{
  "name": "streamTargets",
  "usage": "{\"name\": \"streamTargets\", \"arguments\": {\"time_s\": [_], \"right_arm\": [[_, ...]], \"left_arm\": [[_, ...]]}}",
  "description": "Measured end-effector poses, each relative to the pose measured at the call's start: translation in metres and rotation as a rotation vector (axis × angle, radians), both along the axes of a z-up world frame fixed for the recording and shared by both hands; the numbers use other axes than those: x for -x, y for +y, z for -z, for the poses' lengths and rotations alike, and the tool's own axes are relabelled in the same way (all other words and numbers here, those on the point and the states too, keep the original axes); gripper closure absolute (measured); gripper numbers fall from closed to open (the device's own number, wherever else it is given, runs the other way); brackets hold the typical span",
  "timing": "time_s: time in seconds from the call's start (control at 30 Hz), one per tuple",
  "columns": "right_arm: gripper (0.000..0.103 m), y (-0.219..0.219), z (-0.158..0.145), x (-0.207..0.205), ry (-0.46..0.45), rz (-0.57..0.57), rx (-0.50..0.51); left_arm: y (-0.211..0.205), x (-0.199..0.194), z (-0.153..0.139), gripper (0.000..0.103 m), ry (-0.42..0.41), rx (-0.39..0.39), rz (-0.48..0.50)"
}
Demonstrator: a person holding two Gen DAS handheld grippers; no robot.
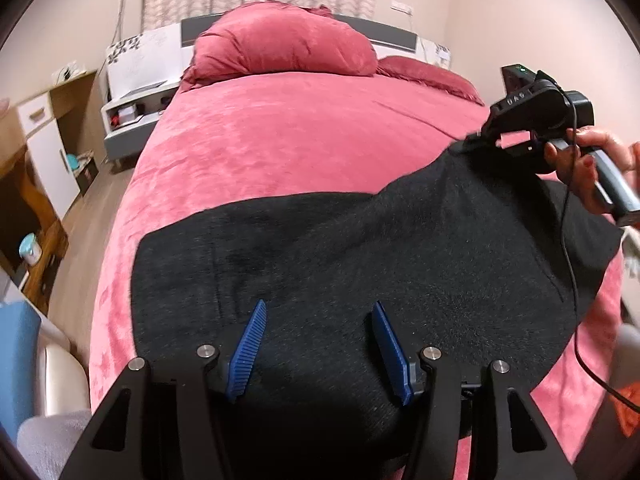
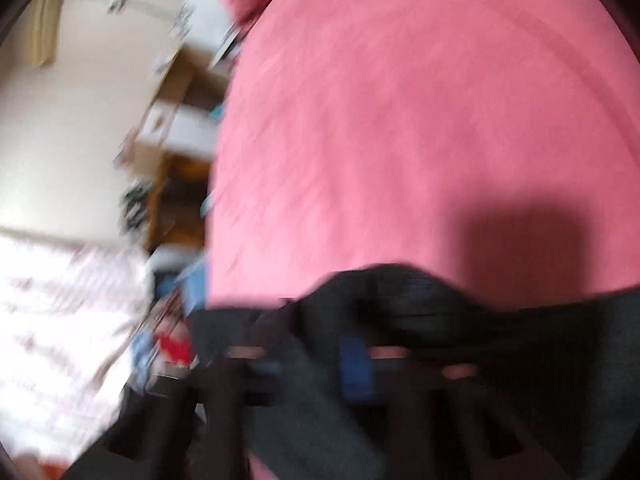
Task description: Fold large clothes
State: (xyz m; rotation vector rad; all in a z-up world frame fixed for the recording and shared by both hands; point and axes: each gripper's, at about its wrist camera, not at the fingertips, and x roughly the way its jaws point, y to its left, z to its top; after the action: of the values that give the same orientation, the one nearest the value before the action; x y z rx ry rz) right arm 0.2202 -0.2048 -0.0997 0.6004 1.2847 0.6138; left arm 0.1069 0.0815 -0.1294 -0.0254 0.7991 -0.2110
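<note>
Two tongs, left [image 1: 320, 346] and right [image 1: 472, 142], one black garment [image 1: 360, 260].

Wide bare stretch of pink bed [image 1: 280, 140] beyond the black garment [image 1: 360, 264], free for passing. Big red pillow [image 1: 286, 42] blocking the far end by the headboard. Right hand-held gripper [image 1: 470, 145] and its dangling cable [image 1: 570, 264] crowding the right side. Nightstand [image 1: 128, 116] and wooden shelves [image 1: 48, 152] lining the left floor strip.

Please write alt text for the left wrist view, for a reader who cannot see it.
A black garment lies spread on a pink bed, with the left hand-held gripper open just above it. At the right, the right hand-held gripper pinches the garment's far edge, lifting it.
</note>
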Motion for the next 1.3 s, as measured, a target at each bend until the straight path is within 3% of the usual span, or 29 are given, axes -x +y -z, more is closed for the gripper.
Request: {"name": "streamTargets", "arguments": {"time_s": [0.1, 0.13, 0.17, 0.23, 0.3, 0.33, 0.37, 0.43, 0.47, 0.57, 0.63, 0.7, 0.77, 0.83, 0.9, 1.0, 1.07, 1.13, 1.2, 1.3], "right_arm": [[0.096, -0.005, -0.028, -0.008, -0.137, 0.095, -0.019], [0.103, -0.007, -0.037, -0.011, -0.222, 0.136, -0.022], [0.103, -0.011, -0.048, -0.013, -0.33, 0.191, -0.011], [0.1, -0.028, -0.063, -0.024, -0.4, 0.277, 0.091], [0.091, -0.014, -0.057, -0.033, -0.339, 0.248, 0.25], [0.077, -0.009, -0.059, -0.029, -0.343, 0.209, 0.31], [0.072, -0.005, -0.067, -0.018, -0.389, 0.163, 0.352], [0.072, -0.004, -0.08, 0.008, -0.475, 0.126, 0.401], [0.072, -0.012, -0.087, 0.022, -0.508, 0.123, 0.404], [0.072, -0.019, -0.095, 0.069, -0.586, 0.097, 0.411], [0.072, -0.011, -0.072, 0.084, -0.56, 0.005, 0.446], [0.072, 0.009, -0.034, 0.073, -0.446, -0.052, 0.52], [0.077, 0.014, -0.013, 0.051, -0.388, -0.015, 0.55], [0.077, 0.001, -0.014, 0.037, -0.435, 0.095, 0.489], [0.08, -0.011, -0.016, 0.034, -0.398, 0.191, 0.445], [0.078, -0.029, -0.032, 0.055, -0.383, 0.319, 0.455], [0.074, -0.04, -0.046, 0.081, -0.426, 0.387, 0.477], [0.073, -0.051, -0.052, 0.109, -0.47, 0.389, 0.464], [0.073, -0.059, -0.043, 0.124, -0.434, 0.34, 0.449], [0.071, -0.057, -0.014, 0.136, -0.344, 0.229, 0.523]], "left_arm": [[0.001, -0.004, 0.004, 0.047, 0.015, -0.005, -0.015], [0.0, -0.005, 0.005, 0.047, 0.014, -0.018, -0.016], [-0.003, -0.005, 0.006, 0.047, 0.008, -0.036, -0.012], [-0.003, -0.004, 0.004, 0.047, 0.005, -0.044, -0.004], [0.004, -0.004, -0.001, 0.047, 0.003, -0.004, -0.024], [0.012, -0.005, -0.004, 0.05, 0.001, 0.024, -0.047], [0.023, -0.008, -0.009, 0.052, 0.006, 0.083, -0.07], [0.042, -0.012, -0.016, 0.052, 0.002, 0.159, -0.142], [0.048, -0.013, -0.019, 0.05, -0.012, 0.142, -0.198], [0.065, -0.017, -0.023, 0.03, -0.056, 0.076, -0.324], [0.066, -0.031, -0.006, 0.025, 0.027, -0.033, -0.347], [0.069, -0.038, 0.014, 0.023, 0.086, -0.04, -0.329], [0.073, -0.039, 0.018, 0.017, 0.078, -0.037, -0.35], [0.075, -0.039, 0.018, 0.016, 0.082, -0.031, -0.357], [0.077, -0.04, 0.017, 0.016, 0.079, -0.027, -0.352], [0.087, -0.035, 0.014, 0.017, 0.083, 0.052, -0.372], [0.089, -0.026, 0.007, 0.017, 0.07, 0.068, -0.41], [0.083, -0.016, -0.004, 0.018, 0.009, 0.025, -0.427], [0.071, -0.008, -0.011, 0.018, -0.035, 0.005, -0.364], [0.039, -0.012, -0.002, 0.018, -0.002, -0.221, -0.272]]}}
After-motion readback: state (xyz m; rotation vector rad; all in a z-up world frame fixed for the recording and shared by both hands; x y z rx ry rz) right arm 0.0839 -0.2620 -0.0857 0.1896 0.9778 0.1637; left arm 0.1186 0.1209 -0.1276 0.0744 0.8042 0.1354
